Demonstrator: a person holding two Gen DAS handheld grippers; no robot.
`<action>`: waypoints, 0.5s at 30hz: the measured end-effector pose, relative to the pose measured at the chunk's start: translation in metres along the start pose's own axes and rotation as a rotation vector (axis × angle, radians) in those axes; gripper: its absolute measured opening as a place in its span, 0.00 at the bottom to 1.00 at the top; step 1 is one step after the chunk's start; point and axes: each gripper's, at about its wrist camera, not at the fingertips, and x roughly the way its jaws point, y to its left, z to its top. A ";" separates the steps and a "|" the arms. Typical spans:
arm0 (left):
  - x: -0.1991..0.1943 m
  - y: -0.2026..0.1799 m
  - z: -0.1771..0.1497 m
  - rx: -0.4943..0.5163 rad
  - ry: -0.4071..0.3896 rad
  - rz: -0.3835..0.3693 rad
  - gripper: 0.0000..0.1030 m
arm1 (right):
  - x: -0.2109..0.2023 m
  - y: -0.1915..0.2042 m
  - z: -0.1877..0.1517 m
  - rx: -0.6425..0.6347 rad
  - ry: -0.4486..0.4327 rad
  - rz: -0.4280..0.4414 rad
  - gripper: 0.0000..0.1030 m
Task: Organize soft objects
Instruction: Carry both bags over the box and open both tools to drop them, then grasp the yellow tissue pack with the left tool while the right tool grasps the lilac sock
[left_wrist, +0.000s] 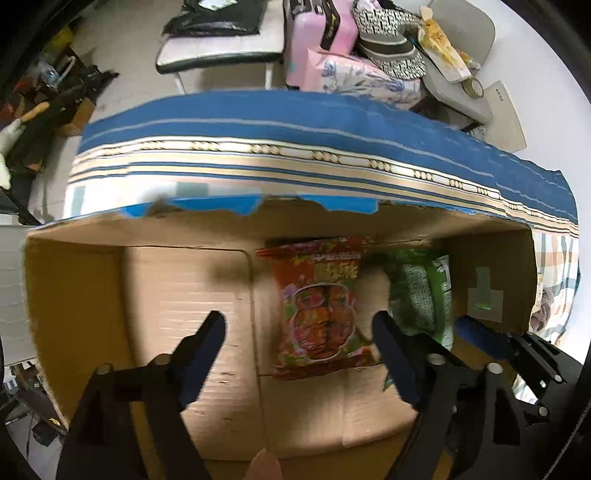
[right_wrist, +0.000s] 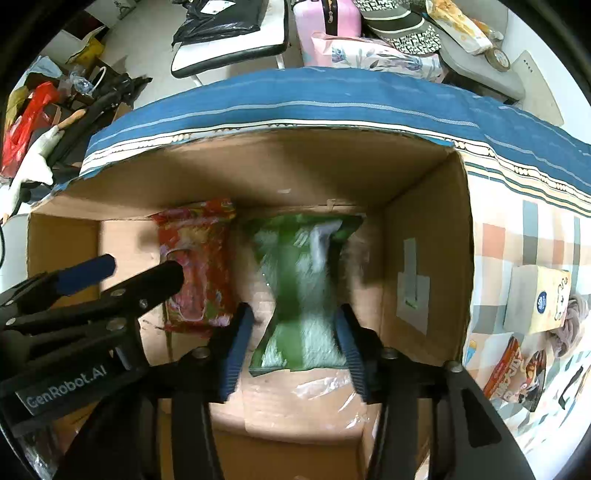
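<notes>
A red snack bag lies flat on the floor of an open cardboard box; it also shows in the right wrist view. A green snack bag lies beside it on the right, also in the left wrist view. My left gripper is open and empty, above the box floor, with the red bag between and beyond its fingers. My right gripper is open with its fingers on either side of the green bag's near end; the bag looks blurred.
The box sits on a blue-striped cloth. On the checked cloth to the right lie a tissue pack, a snack packet and a purple soft item. A pink suitcase, chairs and clutter stand behind.
</notes>
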 end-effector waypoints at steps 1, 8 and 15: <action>-0.003 0.002 -0.002 -0.001 -0.008 0.004 0.91 | -0.002 0.002 -0.002 -0.004 -0.004 0.000 0.67; -0.032 0.015 -0.026 -0.022 -0.089 0.055 0.98 | -0.021 0.011 -0.024 -0.035 -0.041 -0.043 1.00; -0.057 0.025 -0.055 -0.047 -0.157 0.076 0.99 | -0.043 0.015 -0.057 -0.045 -0.086 -0.076 1.00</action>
